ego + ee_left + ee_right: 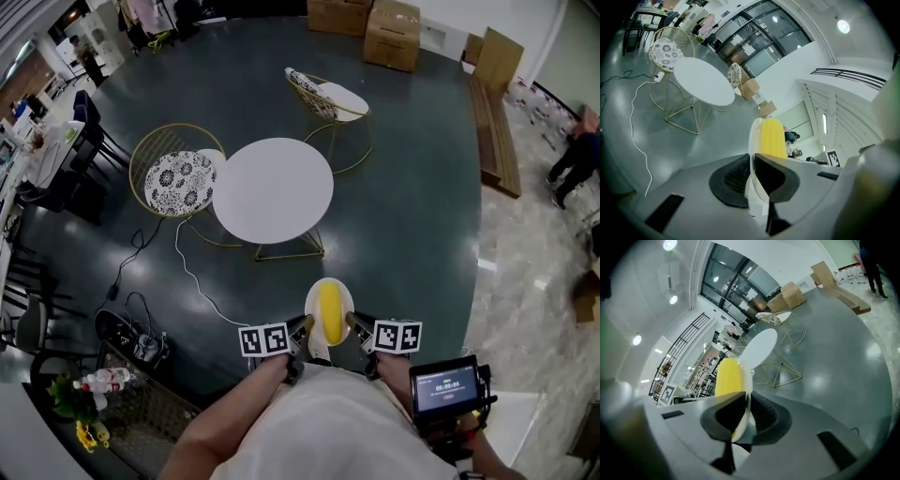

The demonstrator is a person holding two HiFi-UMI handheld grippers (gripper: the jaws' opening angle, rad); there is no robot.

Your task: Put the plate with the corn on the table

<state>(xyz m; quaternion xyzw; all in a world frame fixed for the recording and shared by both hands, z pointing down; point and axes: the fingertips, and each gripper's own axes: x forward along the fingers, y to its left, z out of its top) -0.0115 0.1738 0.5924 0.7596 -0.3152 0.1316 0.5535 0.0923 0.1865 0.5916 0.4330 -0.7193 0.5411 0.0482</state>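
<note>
A small white plate [312, 302] with a yellow corn cob [329, 310] on it hangs in the air just in front of my body, well short of the round white table [273, 189]. My left gripper [305, 327] is shut on the plate's left rim and my right gripper [353, 325] is shut on its right rim. In the left gripper view the plate [752, 140] stands edge-on between the black pads, corn [771, 137] to its right. The right gripper view shows the plate rim [748, 381] pinched, the corn [727, 376] on its left and the table [759, 348] beyond.
Two gold wire chairs stand at the table, one with a patterned cushion [178, 181] on the left, one [327, 98] behind. A white cable [191, 274] trails over the dark floor. Cardboard boxes [391, 35] sit far back. A person [572, 155] stands at far right.
</note>
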